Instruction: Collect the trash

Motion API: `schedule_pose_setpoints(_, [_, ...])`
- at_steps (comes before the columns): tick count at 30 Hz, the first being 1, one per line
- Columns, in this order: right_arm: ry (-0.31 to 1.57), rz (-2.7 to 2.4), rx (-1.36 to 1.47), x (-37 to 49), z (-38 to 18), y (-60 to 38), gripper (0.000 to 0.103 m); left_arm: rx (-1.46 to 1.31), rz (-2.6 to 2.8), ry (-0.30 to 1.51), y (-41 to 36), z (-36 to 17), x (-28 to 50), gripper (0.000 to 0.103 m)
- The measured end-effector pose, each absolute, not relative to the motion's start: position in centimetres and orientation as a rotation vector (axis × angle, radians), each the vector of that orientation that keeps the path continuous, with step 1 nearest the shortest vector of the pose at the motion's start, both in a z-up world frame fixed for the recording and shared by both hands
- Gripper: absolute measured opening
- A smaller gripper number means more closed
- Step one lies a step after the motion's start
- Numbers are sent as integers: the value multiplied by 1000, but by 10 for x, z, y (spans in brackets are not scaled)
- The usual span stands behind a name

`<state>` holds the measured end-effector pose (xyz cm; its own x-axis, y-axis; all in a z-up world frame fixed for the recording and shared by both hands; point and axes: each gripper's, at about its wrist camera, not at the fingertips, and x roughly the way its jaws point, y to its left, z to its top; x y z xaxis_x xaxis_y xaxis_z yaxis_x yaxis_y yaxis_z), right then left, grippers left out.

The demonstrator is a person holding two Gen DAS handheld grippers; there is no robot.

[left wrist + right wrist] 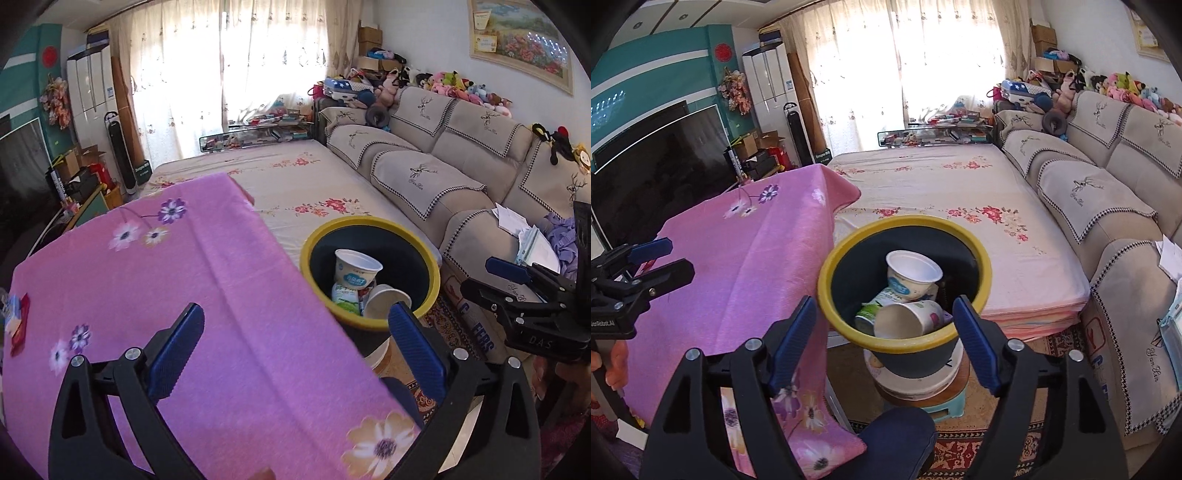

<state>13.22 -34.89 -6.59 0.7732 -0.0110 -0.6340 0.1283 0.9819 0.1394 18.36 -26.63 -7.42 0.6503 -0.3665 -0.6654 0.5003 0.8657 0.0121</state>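
Blue-padded fingers of the left claw [295, 350] stand spread wide with nothing between them, above the pink flowered cloth [184, 280] covering the worktop. Over the bin [905, 280], the right claw [886, 343] is equally wide and empty. Inside that yellow-rimmed bin lie a yoghurt tub [912, 275], a paper cup [908, 319] and a small green-and-white carton [871, 312]. Most collecting looks done; a red wrapper [18, 328] at the worktop's left edge may remain.
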Motion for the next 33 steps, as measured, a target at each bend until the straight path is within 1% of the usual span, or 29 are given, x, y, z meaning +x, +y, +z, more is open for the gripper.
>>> schedule_pose_setpoints(2, [657, -57, 164, 128, -55, -328, 96, 188, -433, 677, -230, -63, 168, 98])
schedule_pose_setpoints(5, [623, -25, 158, 119, -38, -301, 96, 155, -328, 630, -169, -48, 143, 98])
schedule_pose_setpoints(10, [573, -25, 99, 104, -9, -260, 96, 82, -208, 618, -83, -32, 106, 98])
schedule_pose_setpoints(17, [528, 6, 64, 73, 16, -222, 96, 29, -53, 546, 5, -17, 52, 98])
schedule_pose_setpoints(23, [482, -8, 36, 46, 25, -211, 96, 0, -8, 505, 31, -5, 24, 98])
schedule_pose_setpoints(33, [490, -25, 53, 49, 20, -218, 96, 17, -22, 512, 2, 3, 22, 98])
